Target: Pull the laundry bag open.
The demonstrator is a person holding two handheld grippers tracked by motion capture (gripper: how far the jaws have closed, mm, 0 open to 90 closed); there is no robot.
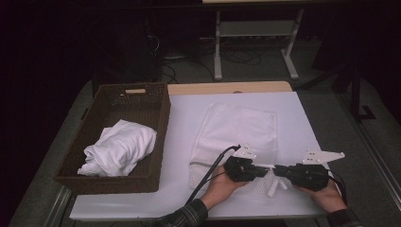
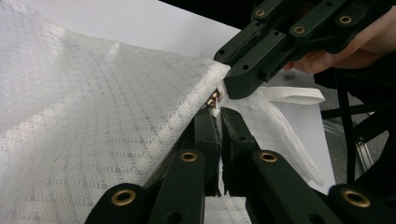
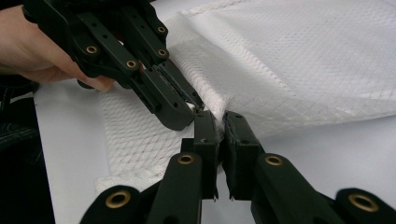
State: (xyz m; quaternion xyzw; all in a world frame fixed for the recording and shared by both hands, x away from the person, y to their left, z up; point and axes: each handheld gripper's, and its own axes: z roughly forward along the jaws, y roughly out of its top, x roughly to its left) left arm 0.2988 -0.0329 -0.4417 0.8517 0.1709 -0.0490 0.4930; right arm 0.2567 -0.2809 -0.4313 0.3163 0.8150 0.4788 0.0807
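A white mesh bag (image 1: 236,127) lies flat on the white table top (image 1: 184,142). Both grippers meet tip to tip at its near edge. My left gripper (image 1: 269,167) comes in from the left, held in a hand, and its jaws (image 2: 215,112) are shut on the bag's hem (image 2: 93,116), with a small metal zip pull (image 2: 214,99) right at their tips. My right gripper (image 1: 277,170) faces it from the right. Its jaws (image 3: 215,116) are shut on the same raised fold of mesh (image 3: 280,70), touching the left gripper's tips (image 3: 187,112).
A dark wicker basket (image 1: 113,101) holding a bundled white cloth (image 1: 120,146) stands at the table's left. A white strap (image 1: 274,187) hangs from the bag near the front edge. Beyond the table, a metal stand (image 1: 255,42) rises from the floor.
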